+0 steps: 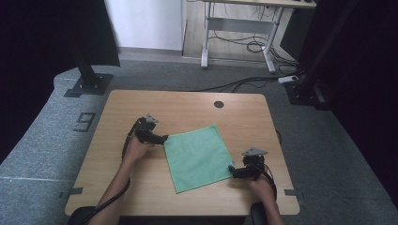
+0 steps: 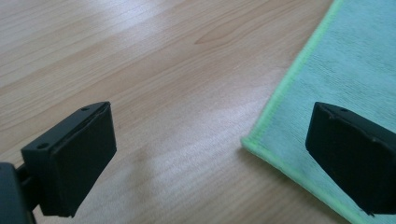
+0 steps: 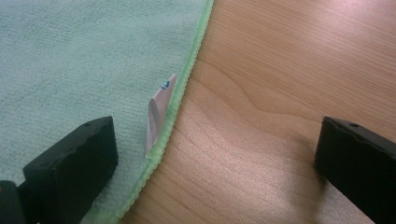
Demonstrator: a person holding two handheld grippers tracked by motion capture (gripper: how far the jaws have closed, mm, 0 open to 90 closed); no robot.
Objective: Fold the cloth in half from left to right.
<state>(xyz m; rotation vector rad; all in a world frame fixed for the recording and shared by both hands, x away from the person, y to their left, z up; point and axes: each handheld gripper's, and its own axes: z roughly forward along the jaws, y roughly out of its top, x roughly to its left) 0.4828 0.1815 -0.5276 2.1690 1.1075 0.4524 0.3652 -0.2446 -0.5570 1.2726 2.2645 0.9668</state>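
A square green microfibre cloth (image 1: 197, 157) lies flat at the centre of the frame on my light wooden table (image 1: 141, 101). My left gripper (image 1: 164, 138) gapes wide over its left corner, holding nothing. My right gripper (image 1: 232, 171) is spread wide too, straddling its lower right edge by the small white tag (image 3: 156, 112), empty.

The cloth (image 1: 198, 157) is soft green with a brighter green edge (image 2: 280, 91) and a little white tag (image 3: 158, 112) with blue marks, the table (image 1: 187, 105) is light brown wood with wavy lines, and both grippers are black.
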